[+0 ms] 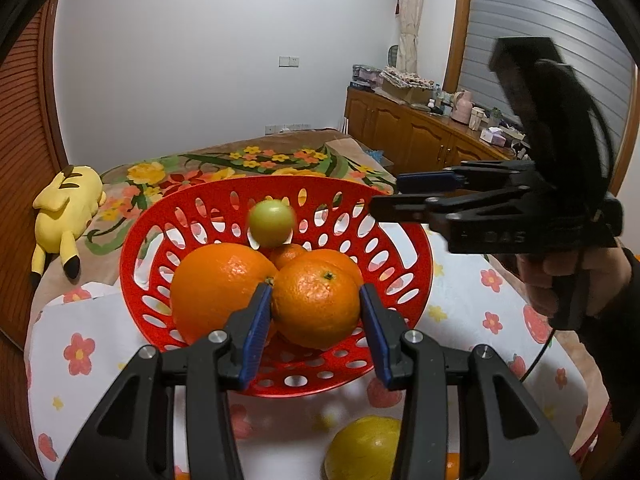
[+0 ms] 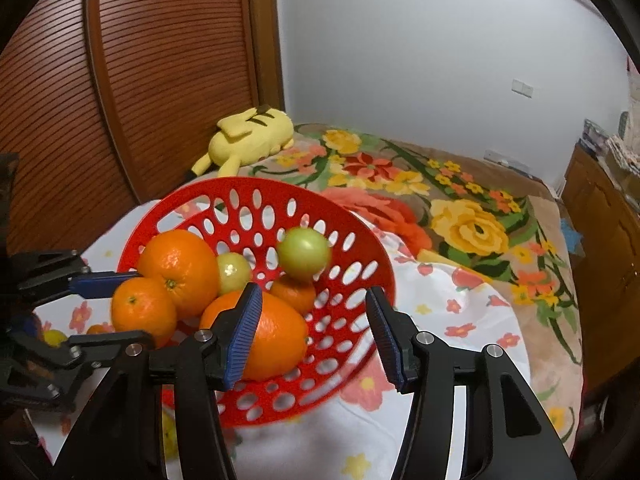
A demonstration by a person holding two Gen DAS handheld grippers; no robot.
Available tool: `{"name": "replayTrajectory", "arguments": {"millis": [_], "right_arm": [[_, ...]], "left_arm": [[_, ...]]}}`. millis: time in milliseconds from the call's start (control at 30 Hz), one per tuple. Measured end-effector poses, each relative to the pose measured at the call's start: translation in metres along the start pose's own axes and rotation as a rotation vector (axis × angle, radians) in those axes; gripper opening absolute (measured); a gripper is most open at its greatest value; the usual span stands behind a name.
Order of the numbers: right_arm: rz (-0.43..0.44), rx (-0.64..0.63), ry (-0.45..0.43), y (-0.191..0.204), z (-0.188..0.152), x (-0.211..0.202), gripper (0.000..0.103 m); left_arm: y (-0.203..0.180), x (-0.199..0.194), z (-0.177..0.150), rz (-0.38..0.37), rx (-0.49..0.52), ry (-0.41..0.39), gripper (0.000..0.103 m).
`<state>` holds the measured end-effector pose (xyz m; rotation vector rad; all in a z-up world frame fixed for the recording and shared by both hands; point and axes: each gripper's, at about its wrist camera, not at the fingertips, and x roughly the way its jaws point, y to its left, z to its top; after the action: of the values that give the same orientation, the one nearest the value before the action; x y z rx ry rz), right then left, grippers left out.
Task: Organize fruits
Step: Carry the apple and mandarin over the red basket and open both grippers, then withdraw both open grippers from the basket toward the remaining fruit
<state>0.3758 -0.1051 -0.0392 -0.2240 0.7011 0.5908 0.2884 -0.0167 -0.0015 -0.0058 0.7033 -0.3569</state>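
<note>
A red perforated basket [image 1: 224, 204] [image 2: 360, 240] on a floral cloth holds several oranges. My left gripper [image 1: 316, 320] is shut on a small orange [image 1: 316, 304] [image 2: 142, 312] over the basket's near side, beside a large orange [image 1: 218, 284] [image 2: 180, 268]. A green fruit [image 1: 271, 220] [image 2: 304, 254], blurred, hangs in the air above the basket, touching nothing. My right gripper [image 2: 314, 332] [image 1: 386, 196] is open and empty above the basket's right part. Another green fruit [image 2: 233, 272] lies among the oranges.
A yellow fruit [image 1: 362, 450] and a small orange [image 1: 452, 466] lie on the cloth before the basket. A yellow plush toy [image 1: 66, 208] [image 2: 248, 138] lies on the flowered bed behind. A wooden cabinet [image 1: 420, 136] stands at the right.
</note>
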Motion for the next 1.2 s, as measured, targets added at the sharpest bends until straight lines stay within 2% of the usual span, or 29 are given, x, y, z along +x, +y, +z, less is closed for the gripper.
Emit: {"name": "replayTrajectory", "arguments": {"millis": [200,267,300,600,900,1200], "right_arm": [[-0.001,0.012,-0.025,0.002,-0.008,-0.021,0.055],[0.002,0.015,-0.035,0.004,-0.011,-0.028,0.055],[0.002,0.014,-0.039,0.006,-0.012,-0.032,0.055],[0.005,0.025,-0.085,0.027,-0.022,-0.064,0.058],[-0.012,0.112,-0.143,0.057,-0.06,-0.095,0.06],[-0.063,0.144,-0.134,0.087,-0.104,-0.106,0.062]], "left_arm": [[-0.003,0.003,0.0,0.005,0.009,0.007,0.044],[-0.003,0.002,-0.001,0.009,0.009,0.01,0.048],[-0.003,0.0,-0.001,0.012,0.008,0.004,0.053],[0.001,-0.039,-0.006,0.026,0.01,-0.044,0.057],[0.011,-0.087,-0.027,0.034,0.0,-0.085,0.062],[0.032,-0.115,-0.066,0.048,-0.032,-0.08,0.068]]}}
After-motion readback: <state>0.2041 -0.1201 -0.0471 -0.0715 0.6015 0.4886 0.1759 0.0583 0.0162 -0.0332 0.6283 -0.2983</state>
